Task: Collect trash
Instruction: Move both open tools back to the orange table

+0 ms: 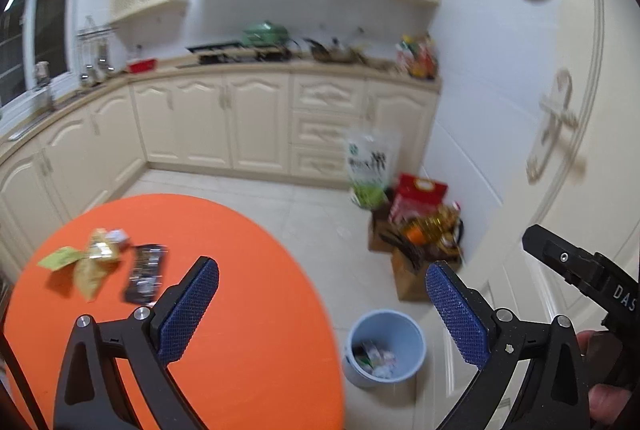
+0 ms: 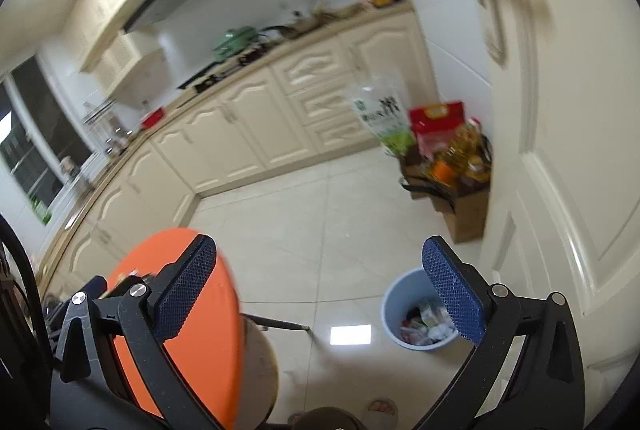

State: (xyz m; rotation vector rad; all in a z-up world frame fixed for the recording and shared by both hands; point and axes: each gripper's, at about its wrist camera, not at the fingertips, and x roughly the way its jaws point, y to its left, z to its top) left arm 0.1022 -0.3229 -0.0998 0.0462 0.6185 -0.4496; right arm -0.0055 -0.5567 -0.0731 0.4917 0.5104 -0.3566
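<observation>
Both tongs, left tongs [image 1: 322,304] and right tongs [image 2: 320,288], gape wide and empty; wrappers [image 1: 102,262] lie on the orange tabletop [image 1: 248,270], ahead-left of the nearer left tongs; bin [image 1: 386,346] sits below-right.

Black claw [image 1: 322,280] frames, blue textured pads [image 1: 188,310], silver screws [image 1: 85,321]

A green pot [image 1: 265,32] sits on the counter [image 1: 280,64]; boxed groceries [image 1: 420,226] stand by the door [image 1: 560,150].
</observation>
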